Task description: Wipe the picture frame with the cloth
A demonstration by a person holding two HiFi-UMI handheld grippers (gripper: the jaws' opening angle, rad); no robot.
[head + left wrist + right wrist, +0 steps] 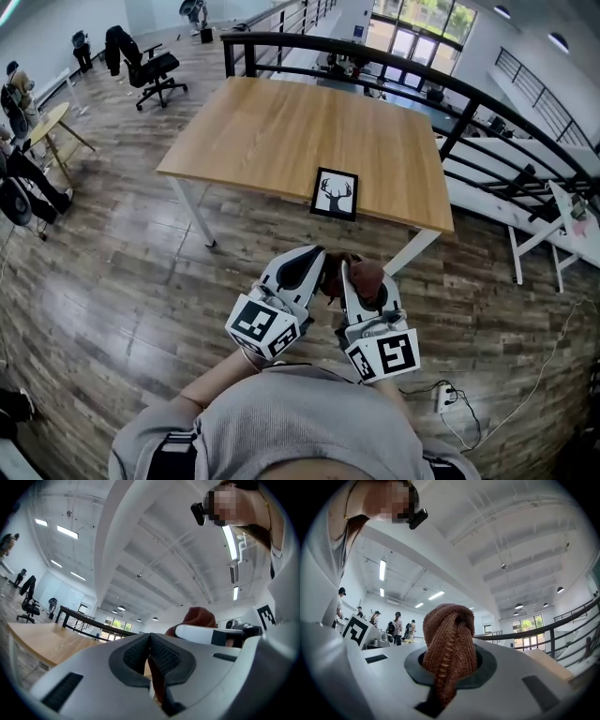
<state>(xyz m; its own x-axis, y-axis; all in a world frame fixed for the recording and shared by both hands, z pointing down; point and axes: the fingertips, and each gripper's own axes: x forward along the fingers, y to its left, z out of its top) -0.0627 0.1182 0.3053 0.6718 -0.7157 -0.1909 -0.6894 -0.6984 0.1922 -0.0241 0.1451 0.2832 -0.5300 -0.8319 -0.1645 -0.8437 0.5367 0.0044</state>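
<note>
The picture frame [334,194], black with a deer print, lies flat near the front edge of the wooden table [272,131]. Both grippers are held close to the person's body, over the floor and short of the table. My right gripper [349,272] is shut on a bunched brown knitted cloth [451,639] that bulges out between its jaws [450,667]. My left gripper [317,261] is shut, its pads [161,656] meeting. A brown-red strip shows in the slit under them; I cannot tell if it is nipped. The cloth [199,618] also shows past the right gripper's body.
A black railing [375,58] runs behind the table. An office chair [150,70] stands far left, white desks [553,216] at the right. A power strip [443,397] with its cable lies on the wooden floor by the person's right. People stand in the distance.
</note>
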